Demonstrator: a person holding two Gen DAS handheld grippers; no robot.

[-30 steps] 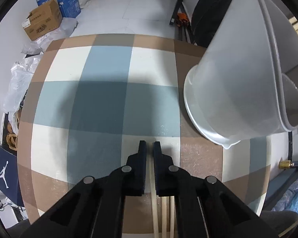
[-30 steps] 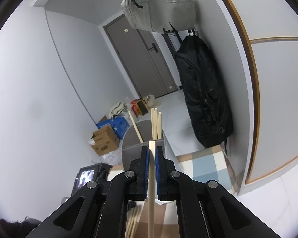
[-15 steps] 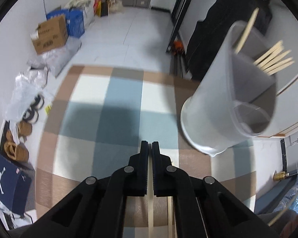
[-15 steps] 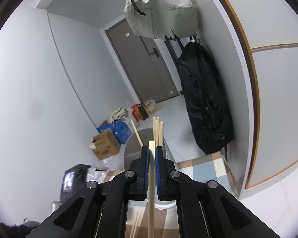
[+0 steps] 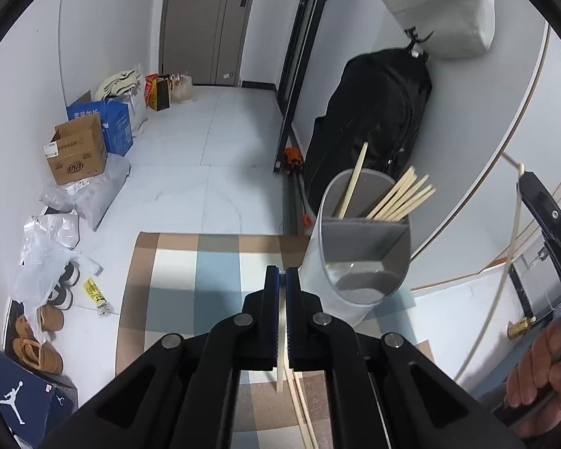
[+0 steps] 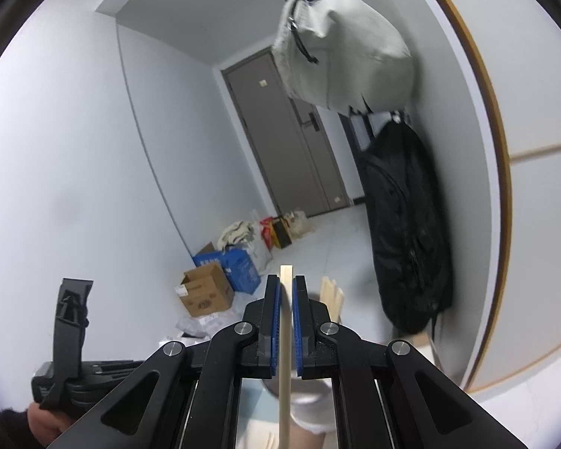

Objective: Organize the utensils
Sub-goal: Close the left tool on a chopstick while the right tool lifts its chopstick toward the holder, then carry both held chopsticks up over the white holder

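You are partway through: your left gripper (image 5: 282, 275) is clenched on one chopstick (image 5: 280, 359), raised above the checked cloth (image 5: 175, 280) just left of the holder (image 5: 359, 258); at least two more sticks (image 5: 301, 408) lie loose on the cloth nearer you than the holder. Your right gripper (image 6: 286, 292) is clamped on another chopstick (image 6: 285, 355), held upright and high to the holder's right, with your hand (image 5: 542, 370) wrapped round its grip. The holder stands on the cloth with its near compartment seemingly empty; the far compartment already has a bundle (image 5: 400, 196) and one lone stick (image 5: 351, 187), so both held sticks and the loose ones remain.
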